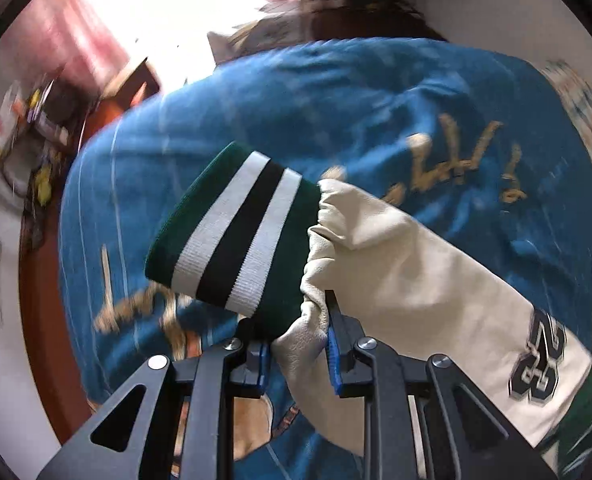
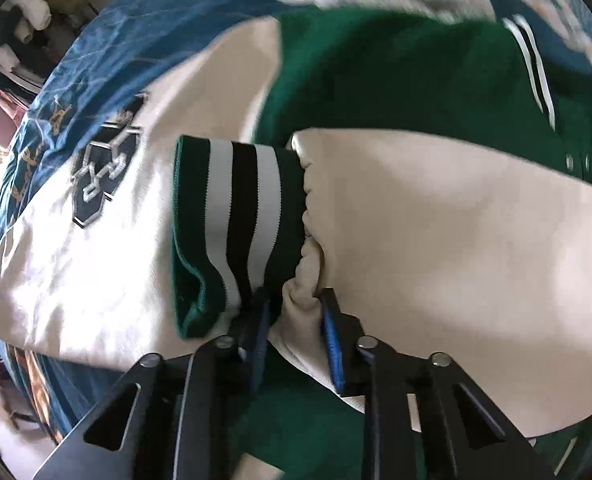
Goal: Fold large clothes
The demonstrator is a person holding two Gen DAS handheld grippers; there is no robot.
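Your left gripper [image 1: 298, 344] pinches the cream sleeve [image 1: 408, 280] just behind its striped cuff [image 1: 231, 232], fingers clamped, above the blue bedspread [image 1: 316, 112]. Your right gripper [image 2: 293, 332] likewise grips the other sleeve [image 2: 436, 240] (cuff [image 2: 231, 216] over the green jacket body [image 2: 376, 80]).

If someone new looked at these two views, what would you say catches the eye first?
Most striking is the striped green cuff of a cream sleeve, pinched where the two meet by the left gripper above a blue bedspread. In the right wrist view a matching cuff is gripped the same way by the right gripper, over the jacket's green body. A dark number patch sits on the other sleeve, left of it.
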